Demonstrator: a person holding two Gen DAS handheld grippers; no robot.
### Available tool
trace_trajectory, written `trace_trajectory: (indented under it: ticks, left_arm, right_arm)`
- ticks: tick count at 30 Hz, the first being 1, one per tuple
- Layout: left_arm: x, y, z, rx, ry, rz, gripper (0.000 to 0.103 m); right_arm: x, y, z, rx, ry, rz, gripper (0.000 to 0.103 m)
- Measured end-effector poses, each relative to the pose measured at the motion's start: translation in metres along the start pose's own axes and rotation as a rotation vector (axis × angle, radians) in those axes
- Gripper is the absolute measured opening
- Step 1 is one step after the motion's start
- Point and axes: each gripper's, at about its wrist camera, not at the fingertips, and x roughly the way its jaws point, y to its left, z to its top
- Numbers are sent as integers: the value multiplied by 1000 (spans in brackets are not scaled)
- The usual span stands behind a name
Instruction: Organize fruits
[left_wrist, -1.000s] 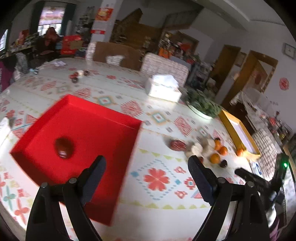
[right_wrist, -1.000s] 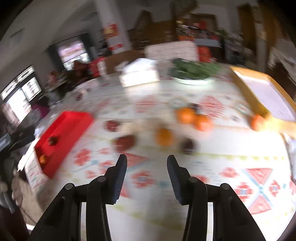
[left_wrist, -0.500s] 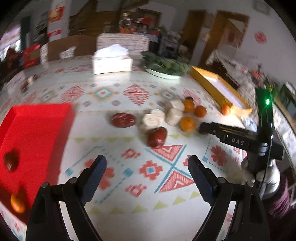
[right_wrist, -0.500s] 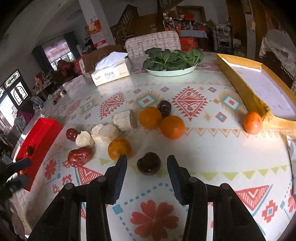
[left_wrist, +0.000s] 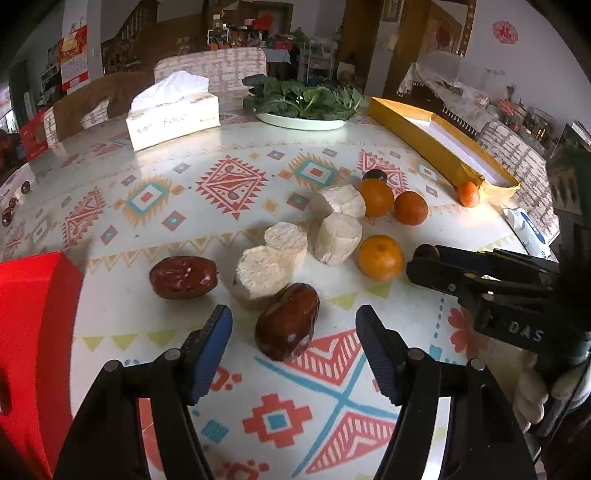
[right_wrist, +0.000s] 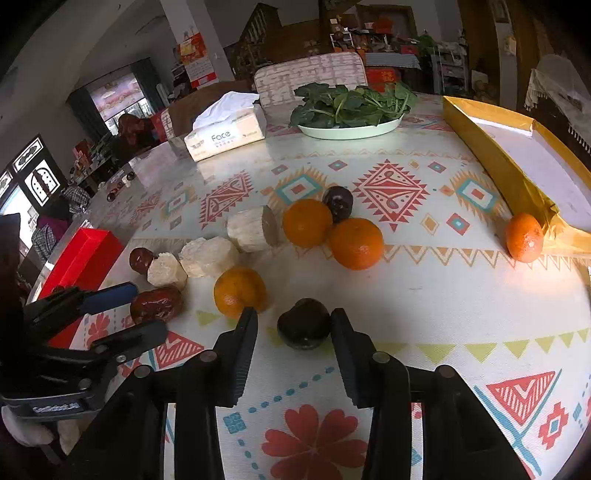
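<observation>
On the patterned desk, the left gripper is spread open and holds nothing. A red date lies between its fingers, long axis running from 7 toward 1 o'clock. The right gripper, also open and not yet clamped, brackets a dark round fruit at 12 o'clock. Each hand seems nearest its own fruit. The red tray sits at the left gripper's 9 o'clock.

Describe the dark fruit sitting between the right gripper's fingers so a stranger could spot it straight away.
Start at the yellow box on the patterned tablecloth, then look at the loose cluster of fruit beside it. The dark round fruit lies nearest the camera between the open fingers of the right gripper, just beside the nearest orange. It is almost black, unlike the reddish jujubes.
</observation>
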Motion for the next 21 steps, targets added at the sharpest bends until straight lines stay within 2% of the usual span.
trace_trajectory:
  ticks: [1, 3, 5, 6, 11, 17, 21]
  left_arm:
    - [3, 0, 0, -1, 7, -3, 69]
    - [6, -2, -1, 7, 5, 3, 59]
    - [6, -3, -1, 13, 2, 10, 37]
    - [6, -2, -1, 11, 2, 4, 31]
    - [0, 3, -5, -22, -15, -21, 29]
    - [-26, 10, -15, -60, -66, -18, 28]
    - [-47, 21, -26, -110, -102, -26, 28]
  right_arm:
    - [0, 0, 0, 0, 1, -1, 45]
    - [0, 1, 0, -1, 1, -2, 45]
    - [0, 1, 0, -1, 1, -2, 45]
    - [0, 1, 0, -1, 1, -1, 45]
    - [0, 1, 0, -1, 1, 0, 45]
    - [-2, -1, 0, 18, -9, -6, 30]
    - [-3, -4, 0, 30, -18, -5, 29]
